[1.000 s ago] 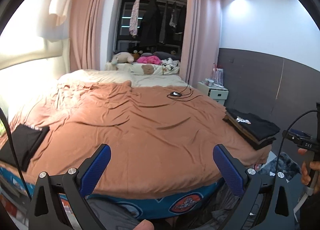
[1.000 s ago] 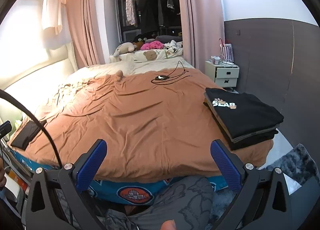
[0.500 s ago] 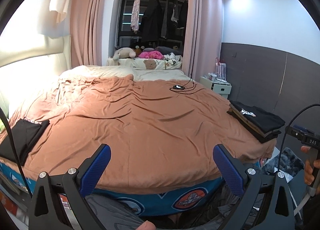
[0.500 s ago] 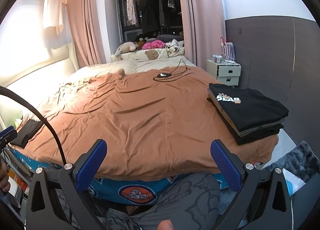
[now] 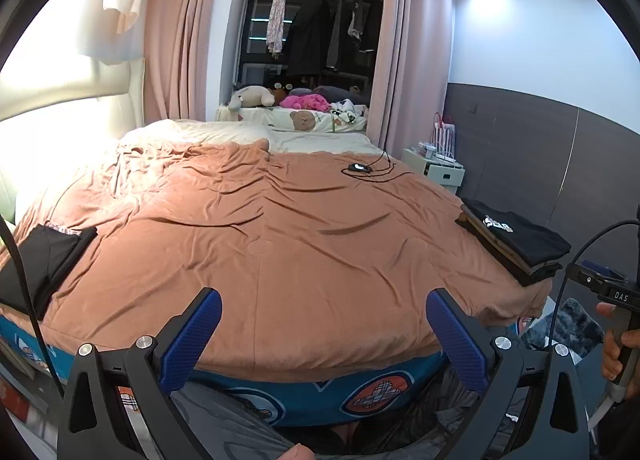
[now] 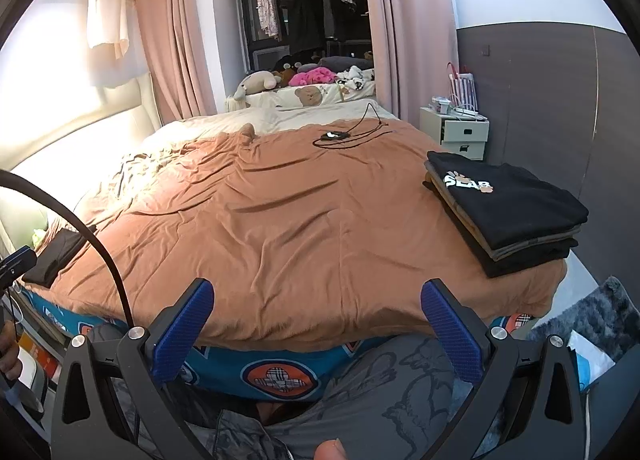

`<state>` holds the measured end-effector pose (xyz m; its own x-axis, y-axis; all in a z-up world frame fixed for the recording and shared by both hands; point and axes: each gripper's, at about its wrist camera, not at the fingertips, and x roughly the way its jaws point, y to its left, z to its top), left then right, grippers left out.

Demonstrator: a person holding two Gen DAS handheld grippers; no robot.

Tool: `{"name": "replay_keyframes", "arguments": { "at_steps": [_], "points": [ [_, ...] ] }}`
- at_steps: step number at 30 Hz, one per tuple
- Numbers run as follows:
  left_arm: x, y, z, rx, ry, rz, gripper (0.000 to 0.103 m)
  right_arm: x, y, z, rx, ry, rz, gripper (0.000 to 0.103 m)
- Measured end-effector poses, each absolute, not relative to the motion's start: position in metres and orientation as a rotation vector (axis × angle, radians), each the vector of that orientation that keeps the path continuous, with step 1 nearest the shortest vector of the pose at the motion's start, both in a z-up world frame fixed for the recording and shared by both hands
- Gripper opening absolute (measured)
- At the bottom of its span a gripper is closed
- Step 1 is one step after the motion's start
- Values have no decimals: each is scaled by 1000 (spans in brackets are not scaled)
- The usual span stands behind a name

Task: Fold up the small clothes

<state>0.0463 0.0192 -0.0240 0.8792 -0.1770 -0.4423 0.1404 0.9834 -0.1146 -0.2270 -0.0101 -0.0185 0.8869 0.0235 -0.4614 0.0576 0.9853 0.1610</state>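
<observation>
- The left gripper [image 5: 323,334] hangs over the near edge of the bed, its 2 blue ribbed fingers [image 5: 191,338] spread wide with nothing between them.
- The right gripper [image 6: 316,326] is also spread wide and empty, held above the same near edge, over grey printed fabric on the person's lap.
- Between them lies the brown bedspread [image 5: 280,244], a soft, matte sheet with shallow wrinkles; its whole middle is bare, giving broad room between the 2 sets of clothes.
- The stack of folded clothes [image 6: 504,211] sits at the bed's right edge near the foot corner, its outer side almost flush with the drop to the floor.
- It holds about 4 layers, black on top and bottom with tan and grey between; the count is uncertain at this angle.
- The stack's long axis runs from the foot of the bed toward the nightstand [image 6: 460,131]; the white printed logo lies at the far end.
- A single black folded garment [image 5: 44,260] lies flat at the left edge near the foot corner, its long axis running roughly up the bed.
- A black cable and small device [image 5: 360,168] rest on the far part of the bedspread, well apart from both sets of clothes.
- A dark shaggy rug [image 6: 600,316] lies on the floor below the right corner.
</observation>
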Motion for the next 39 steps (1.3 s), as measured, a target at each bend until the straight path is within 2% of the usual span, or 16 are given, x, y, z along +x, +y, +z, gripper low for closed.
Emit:
{"name": "replay_keyframes", "arguments": {
  "at_steps": [39],
  "points": [
    [33, 10, -18, -75, 458, -216, 103, -239, -7, -18, 158, 464, -18, 103]
  ]
}}
